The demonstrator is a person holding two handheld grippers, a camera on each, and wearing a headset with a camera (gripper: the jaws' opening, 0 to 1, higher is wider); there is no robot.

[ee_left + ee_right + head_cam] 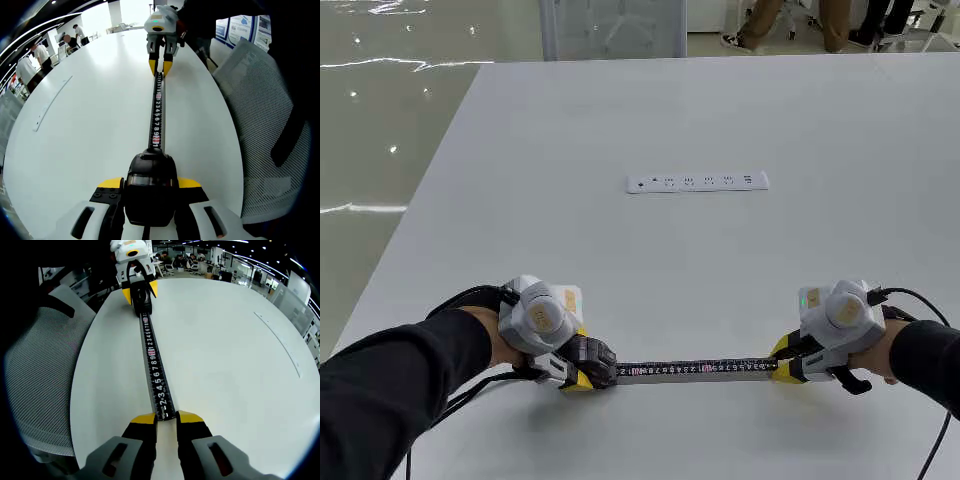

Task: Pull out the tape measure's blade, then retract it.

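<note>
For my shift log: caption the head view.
Left claw holds the tape measure case; right claw pinches the end of the drawn-out blade over the table.

Black tape measure (590, 361), numbered blade (695, 369) extended straight, lying flat

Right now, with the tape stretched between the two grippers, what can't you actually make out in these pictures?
- The blade's end hook: right gripper view, hidden between the right gripper's jaws.
- The tape measure case's sides: left gripper view, covered by the left gripper's jaws.
- The blade's numbers in the head view: too small to read.
- The power strip's markings: head view, too small.
</note>
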